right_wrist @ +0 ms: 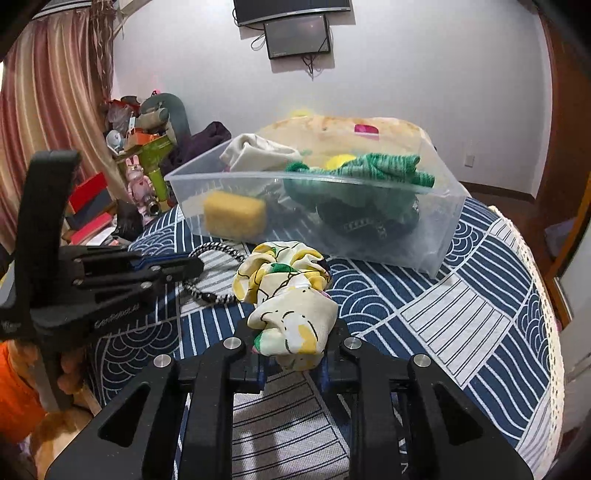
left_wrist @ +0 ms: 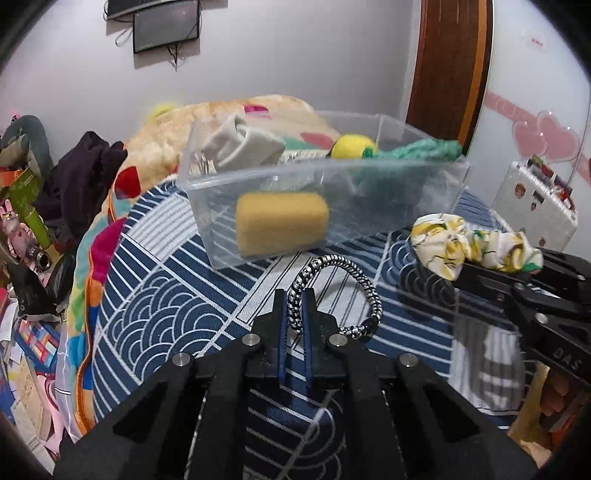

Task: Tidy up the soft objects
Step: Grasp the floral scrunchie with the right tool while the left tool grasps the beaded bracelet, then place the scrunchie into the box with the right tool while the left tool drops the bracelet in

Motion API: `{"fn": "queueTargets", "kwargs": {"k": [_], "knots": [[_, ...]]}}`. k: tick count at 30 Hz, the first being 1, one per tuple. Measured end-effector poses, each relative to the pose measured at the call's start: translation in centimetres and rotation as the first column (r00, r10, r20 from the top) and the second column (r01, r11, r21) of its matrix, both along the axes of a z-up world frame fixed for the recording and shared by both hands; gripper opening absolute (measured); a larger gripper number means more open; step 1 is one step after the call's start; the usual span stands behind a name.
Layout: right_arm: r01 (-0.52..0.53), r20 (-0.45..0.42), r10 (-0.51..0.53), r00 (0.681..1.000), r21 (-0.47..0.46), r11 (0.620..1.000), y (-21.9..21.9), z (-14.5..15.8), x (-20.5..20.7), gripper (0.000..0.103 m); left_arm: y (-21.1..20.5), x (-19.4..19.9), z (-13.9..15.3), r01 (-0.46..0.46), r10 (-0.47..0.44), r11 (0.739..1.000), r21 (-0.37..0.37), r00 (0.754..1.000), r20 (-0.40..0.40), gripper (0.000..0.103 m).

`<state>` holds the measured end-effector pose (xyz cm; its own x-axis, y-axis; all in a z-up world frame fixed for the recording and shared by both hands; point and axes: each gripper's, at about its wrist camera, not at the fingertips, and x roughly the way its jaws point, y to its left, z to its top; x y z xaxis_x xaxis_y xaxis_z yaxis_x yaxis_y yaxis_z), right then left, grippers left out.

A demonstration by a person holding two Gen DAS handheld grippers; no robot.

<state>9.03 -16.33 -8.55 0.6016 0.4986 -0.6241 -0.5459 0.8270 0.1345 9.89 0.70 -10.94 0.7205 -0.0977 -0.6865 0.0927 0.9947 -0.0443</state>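
While each gripper grips something, a clear bin (left_wrist: 207, 206) stands ahead.

Left wrist view: sits just behind the left hand-held gripper (left_wrist: 294, 306), looking forward along its fingers, low over the bed (left_wrist: 155, 295), facing the clear bin (left_wrist: 321, 184) and the back wall. Bin is near, centre frame. Right hand-held gripper (left_wrist: 480, 271) enters from the right edge.

Right wrist view: same mount behind the right hand-held gripper (right_wrist: 291, 354), also low over the bed (right_wrist: 461, 302), facing the bin (right_wrist: 314, 206) from a bit further right; curtain (right_wrist: 48, 110) on its left. Left hand-held gripper (right_wrist: 184, 267) enters from the left.

Shared: bin, patterned bed cover, wall screen (left_wrist: 166, 29) (right_wrist: 297, 35), clutter pile on the left, each other's gripper.
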Motion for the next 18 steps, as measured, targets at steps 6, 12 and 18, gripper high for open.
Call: {"fn": "queueTargets", "kwargs": {"k": [6, 12, 18], "knots": [[0.020, 0.051, -0.020, 0.998, 0.019, 1.000, -0.4, 2.0, -0.2, 0.018, 0.9, -1.0, 3.2, -0.016, 0.020, 0.999, -0.048, 0.996, 0.086, 0.006], [0.044, 0.136, -0.049, 0.989, 0.037, 0.998, -0.3, 5.0, 0.3, 0.018, 2.1, -0.1, 6.4, -0.032, 0.044, 0.997, -0.070, 0.984, 0.171, 0.006], [0.044, 0.183, -0.060, 0.981, 0.088, 0.995, 0.4, 7.0, 2.1, 0.018, 2.8, 2.0, 7.8, -0.060, 0.077, 0.994, -0.092, 0.977, 0.197, 0.006]]}}
